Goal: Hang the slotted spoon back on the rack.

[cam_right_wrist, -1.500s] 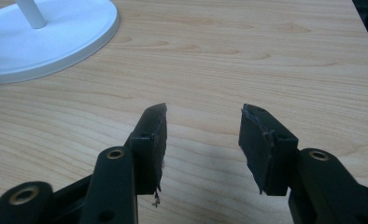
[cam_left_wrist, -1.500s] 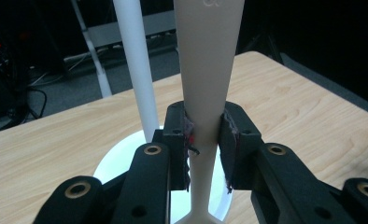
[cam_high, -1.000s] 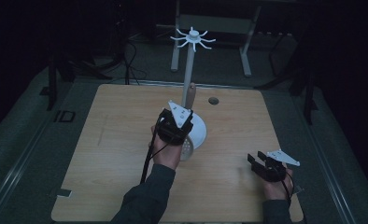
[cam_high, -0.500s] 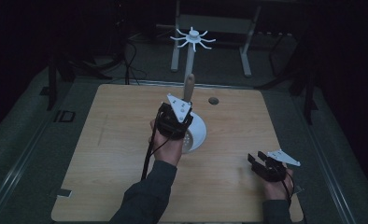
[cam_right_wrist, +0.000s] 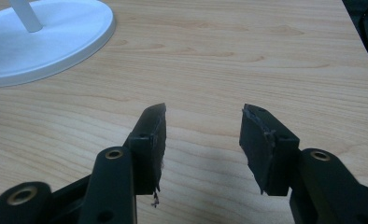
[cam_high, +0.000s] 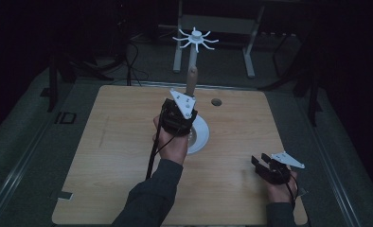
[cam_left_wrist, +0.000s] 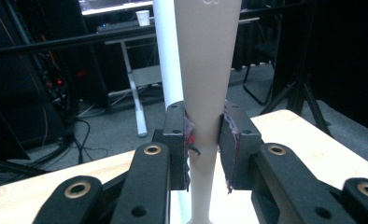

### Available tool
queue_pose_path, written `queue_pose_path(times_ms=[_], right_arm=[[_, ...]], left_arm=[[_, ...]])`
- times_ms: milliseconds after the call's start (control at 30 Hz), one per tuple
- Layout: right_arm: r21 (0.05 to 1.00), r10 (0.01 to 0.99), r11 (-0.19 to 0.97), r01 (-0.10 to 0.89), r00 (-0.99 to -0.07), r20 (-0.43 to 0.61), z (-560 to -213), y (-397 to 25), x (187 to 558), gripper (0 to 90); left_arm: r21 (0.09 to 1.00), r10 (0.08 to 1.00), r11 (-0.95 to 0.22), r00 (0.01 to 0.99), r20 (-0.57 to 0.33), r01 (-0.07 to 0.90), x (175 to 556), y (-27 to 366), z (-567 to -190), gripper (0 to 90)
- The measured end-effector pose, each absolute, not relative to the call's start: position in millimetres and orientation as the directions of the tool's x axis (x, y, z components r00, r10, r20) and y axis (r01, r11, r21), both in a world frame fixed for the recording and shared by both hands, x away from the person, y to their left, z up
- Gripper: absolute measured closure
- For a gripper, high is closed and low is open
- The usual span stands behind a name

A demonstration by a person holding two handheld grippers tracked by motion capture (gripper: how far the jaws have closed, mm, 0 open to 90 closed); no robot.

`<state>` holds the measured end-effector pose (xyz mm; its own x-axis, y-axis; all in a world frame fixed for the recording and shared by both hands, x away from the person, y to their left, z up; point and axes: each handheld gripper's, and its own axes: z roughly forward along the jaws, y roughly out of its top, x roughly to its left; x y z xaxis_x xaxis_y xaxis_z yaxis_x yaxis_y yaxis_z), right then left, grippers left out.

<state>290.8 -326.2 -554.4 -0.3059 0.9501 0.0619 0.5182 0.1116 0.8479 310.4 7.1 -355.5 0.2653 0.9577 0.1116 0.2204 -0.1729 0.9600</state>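
A pale tapered handle (cam_left_wrist: 205,70) stands upright between the jaws of my left gripper (cam_left_wrist: 204,121), which is shut on its narrow lower part. From above, the handle's tan end (cam_high: 191,78) rises over the left gripper (cam_high: 180,116), held above the table's middle. Just behind it is a white stand: round base (cam_high: 202,135), thin pole (cam_left_wrist: 168,56) and a spoked top (cam_high: 195,38). My right gripper (cam_high: 266,163) rests low at the front right of the table, open with nothing between its fingers (cam_right_wrist: 149,135). The stand's base (cam_right_wrist: 46,37) lies at that view's upper left.
The wooden table (cam_high: 113,142) has a small round hole (cam_high: 216,101) near its far edge. Beyond the table are a desk frame (cam_high: 248,47), dark equipment and cables (cam_high: 128,56) on the floor. Bare wood lies left of the stand and between the hands.
My left gripper has risen and shifted slightly away with the handle, which now stands more upright against the pole. The right gripper has stayed put.
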Motion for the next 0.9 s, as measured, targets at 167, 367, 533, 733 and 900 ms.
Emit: queue_pose_path(times_ms=[167,367,533,733,900], right_arm=[[0.848,0.95,0.112,0.519,-0.306,0.062,-554.5,-326.2,290.8,50.6],[0.848,0.95,0.112,0.518,-0.306,0.061,-554.6,-326.2,290.8,50.6],[0.847,0.95,0.112,0.519,-0.307,0.062,-554.7,-326.1,290.8,50.6],[0.848,0.95,0.113,0.518,-0.308,0.061,-554.8,-326.5,290.9,50.5],[0.848,0.95,0.112,0.518,-0.307,0.062,-554.7,-326.6,290.8,50.5]], left_arm=[[0.963,0.962,-0.165,0.251,0.11,0.212,311.0,4.6,-351.8,74.1],[0.964,0.963,-0.175,0.238,0.125,0.2,310.2,2.3,-347.5,74.1],[0.965,0.965,-0.178,0.224,0.134,0.192,310.5,-1.0,-343.6,74.1],[0.965,0.967,-0.186,0.208,0.146,0.187,310.9,-5.4,-338.4,73.9],[0.963,0.971,-0.187,0.184,0.152,0.194,314.2,-6.8,-335.8,73.8]])
